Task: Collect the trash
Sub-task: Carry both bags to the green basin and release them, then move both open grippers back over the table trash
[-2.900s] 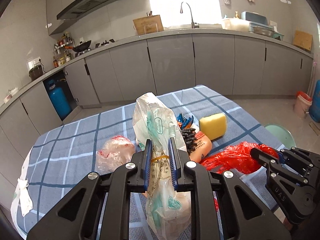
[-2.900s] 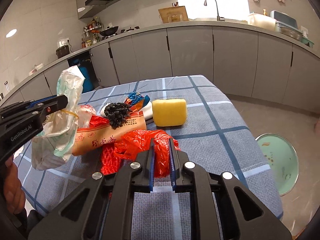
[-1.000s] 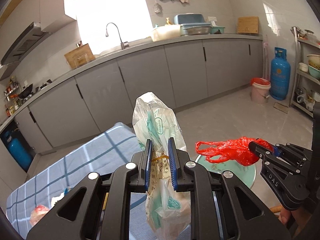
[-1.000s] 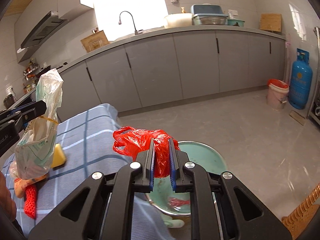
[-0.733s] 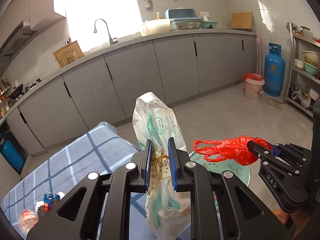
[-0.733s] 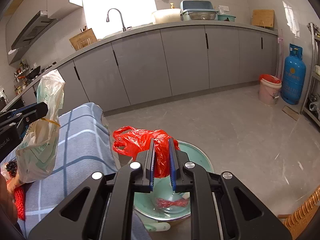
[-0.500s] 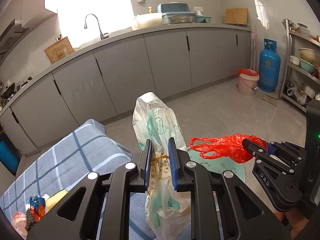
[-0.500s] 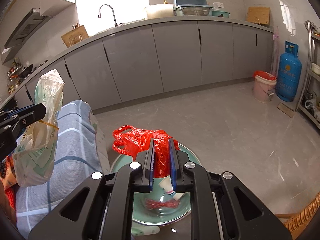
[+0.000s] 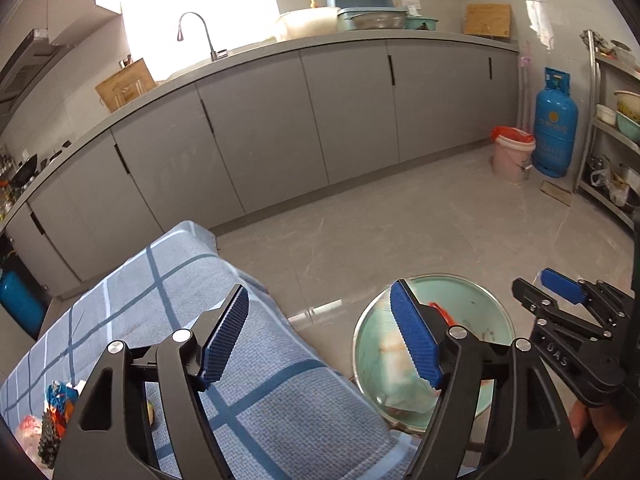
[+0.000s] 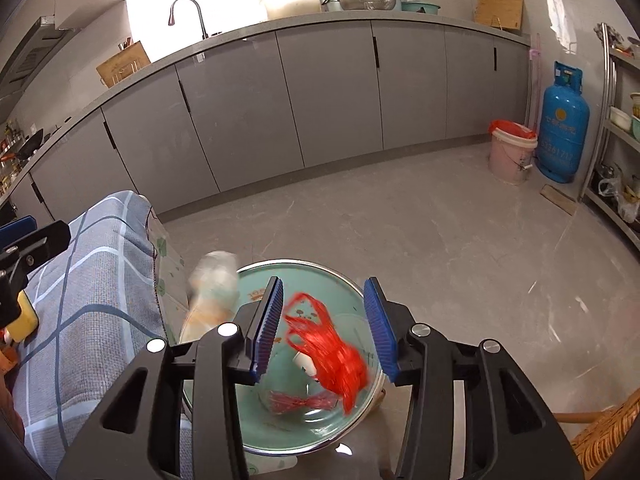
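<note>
At lower left my left gripper (image 9: 320, 338) had just sprung wide, empty; the clear plastic bag (image 10: 212, 294) tumbled light and limp. Lower centre, my right gripper (image 10: 326, 326) had just parted too, dropping the flimsy red plastic bag (image 10: 332, 354) into the green bin (image 10: 280, 438); I'd pinch such bags by a bunched fold.

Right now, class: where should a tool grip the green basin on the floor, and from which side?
Probably by the bare far rim of the green basin, from above, one pad inside, one outside: the bowl is too wide to span, and the red bag and pale bag crowd its middle and table side.
</note>
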